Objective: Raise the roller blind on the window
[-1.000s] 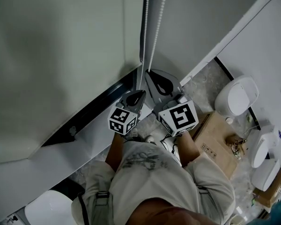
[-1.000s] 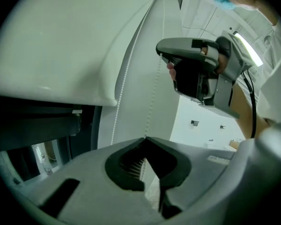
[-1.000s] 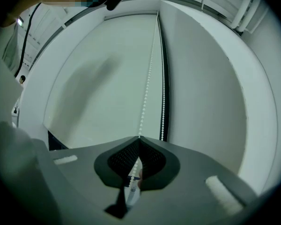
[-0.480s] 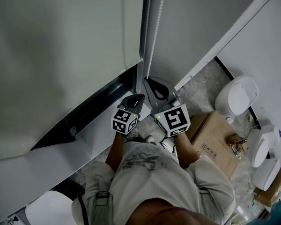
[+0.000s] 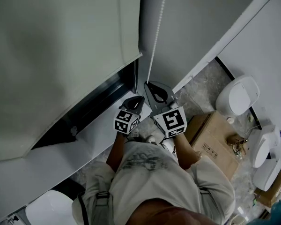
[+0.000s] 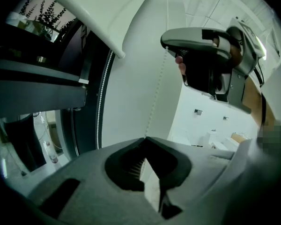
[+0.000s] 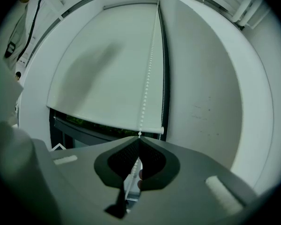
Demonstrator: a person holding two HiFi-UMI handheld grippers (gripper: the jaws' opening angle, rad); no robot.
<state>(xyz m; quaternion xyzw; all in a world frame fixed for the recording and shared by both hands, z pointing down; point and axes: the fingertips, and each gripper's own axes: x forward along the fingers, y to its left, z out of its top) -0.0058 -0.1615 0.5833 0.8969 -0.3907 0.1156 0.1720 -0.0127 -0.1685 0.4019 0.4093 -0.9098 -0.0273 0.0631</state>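
Observation:
The pale roller blind [image 5: 61, 55] hangs over the window, its bottom rail [image 7: 107, 121] above a dark strip of glass [image 5: 91, 104]. A white bead chain [image 5: 158, 27] runs down beside it. In the head view my left gripper [image 5: 139, 99] and my right gripper [image 5: 149, 84] sit close together below the blind's corner. The left gripper [image 6: 145, 138] is shut on the bead chain [image 6: 154, 104], and the right gripper's body shows above it [image 6: 201, 36]. The right gripper [image 7: 139, 136] is shut on the bead chain [image 7: 150, 60] too, with beads passing between its pads.
A white sill [image 5: 61, 158] lies under the window. A second chain strand [image 6: 100, 93] hangs by the dark frame. On the floor at the right stand white toilets [image 5: 236, 97] and a cardboard box [image 5: 215, 139]. A white wall [image 7: 210, 93] is right of the blind.
Both grippers have come down together, still shut on the chain. The blind's lower edge stands a little higher and more dark glass shows.

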